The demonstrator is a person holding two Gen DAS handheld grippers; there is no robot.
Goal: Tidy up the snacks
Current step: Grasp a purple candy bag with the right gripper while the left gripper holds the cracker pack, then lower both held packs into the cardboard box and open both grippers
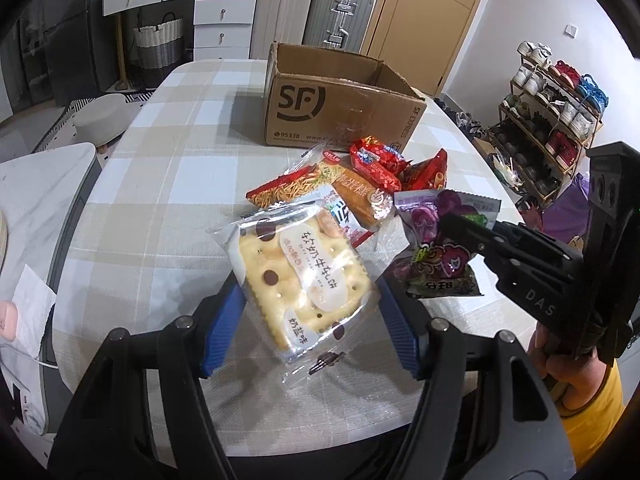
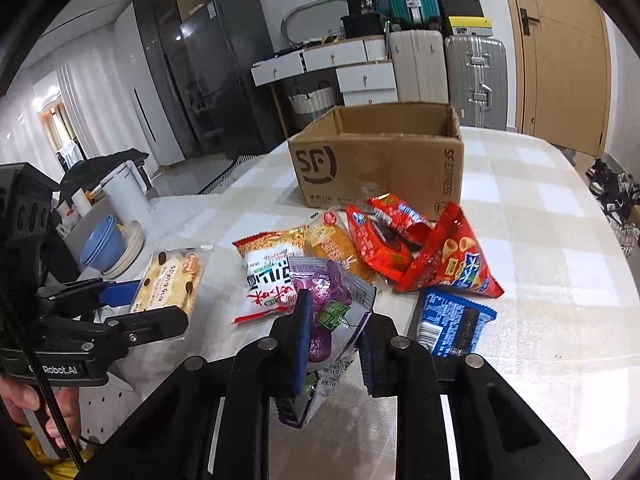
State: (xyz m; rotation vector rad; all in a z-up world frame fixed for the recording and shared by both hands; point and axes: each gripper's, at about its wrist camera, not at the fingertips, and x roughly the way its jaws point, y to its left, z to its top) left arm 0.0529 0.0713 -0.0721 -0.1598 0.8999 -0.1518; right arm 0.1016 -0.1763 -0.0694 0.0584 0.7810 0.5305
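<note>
A square cracker packet (image 1: 304,280) in clear wrap sits between the blue pads of my left gripper (image 1: 310,296), which is shut on its edges and holds it above the checked tablecloth (image 1: 160,184). From the right wrist view, the same packet (image 2: 168,284) shows at the left in that gripper (image 2: 160,304). My right gripper (image 2: 334,320) is shut on a purple snack packet (image 2: 332,300), lifted just in front of the snack pile. The left wrist view shows that gripper (image 1: 452,228) and purple packet (image 1: 432,236) at the right. An open SF cardboard box (image 2: 376,168) stands behind the pile.
Red packets (image 2: 384,240), a red cone-snack bag (image 2: 452,260), an orange cake (image 2: 336,248), a noodle snack (image 2: 268,264) and a blue packet (image 2: 452,320) lie before the box (image 1: 340,112). Blue bowls on plates (image 2: 104,246) and a white kettle (image 2: 124,188) stand left. A shoe rack (image 1: 552,120) stands beyond the table's right edge.
</note>
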